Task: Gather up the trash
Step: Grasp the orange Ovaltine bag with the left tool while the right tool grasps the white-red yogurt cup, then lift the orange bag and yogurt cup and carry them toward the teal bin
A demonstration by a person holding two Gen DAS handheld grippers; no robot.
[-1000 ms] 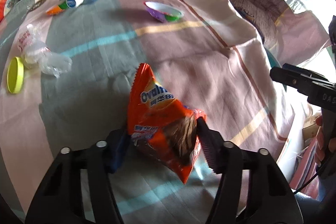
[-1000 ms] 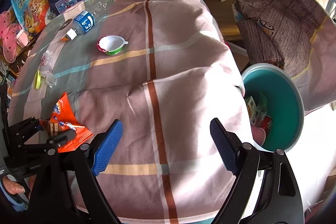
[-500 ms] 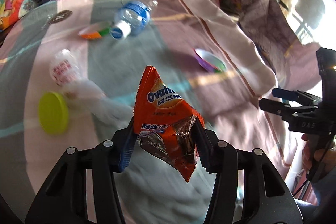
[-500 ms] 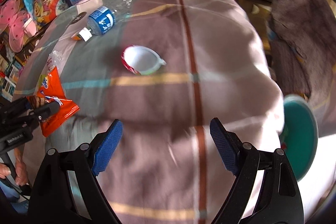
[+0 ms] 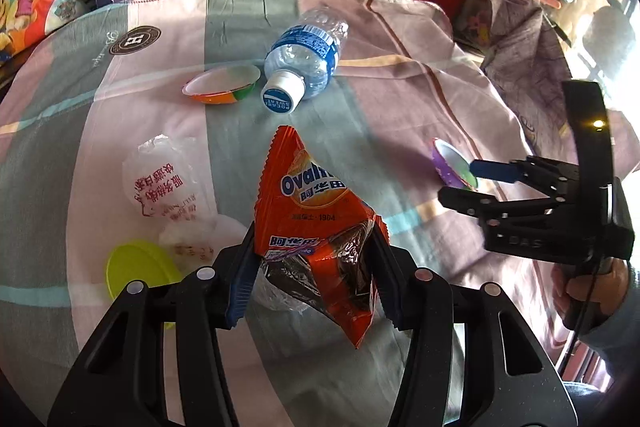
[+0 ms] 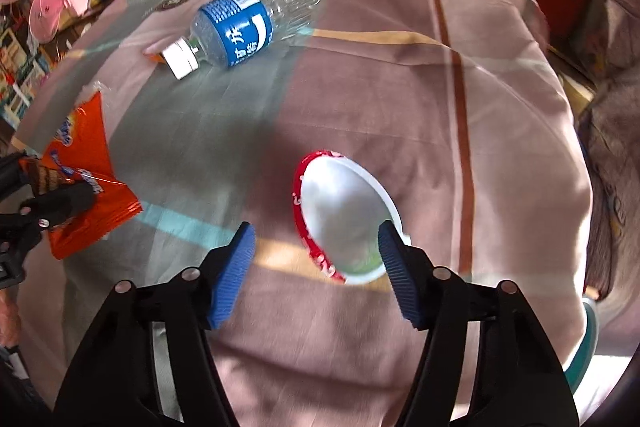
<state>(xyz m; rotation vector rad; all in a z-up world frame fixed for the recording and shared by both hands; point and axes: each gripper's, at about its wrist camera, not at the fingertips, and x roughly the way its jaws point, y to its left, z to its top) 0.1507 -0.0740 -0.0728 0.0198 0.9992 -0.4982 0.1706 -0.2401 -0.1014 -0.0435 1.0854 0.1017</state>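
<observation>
With the left gripper [image 5: 312, 275] clamped on the wrapper [image 5: 320, 227] above the tabletop [image 6: 460, 155], the right gripper [image 6: 314, 255], fingers just closing but gripping nothing, should straddle the cup [image 6: 344, 219] rim squarely before pinching.

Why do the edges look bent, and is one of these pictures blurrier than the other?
Both views curve at the rim: fisheye lenses. Left wrist view: sharp, print on the orange foil snack packet readable, window glare washing out the right edge. Right wrist view: softer, the white plastic cup with red rim smeared, a shadow darkening the cloth beside it.
</observation>
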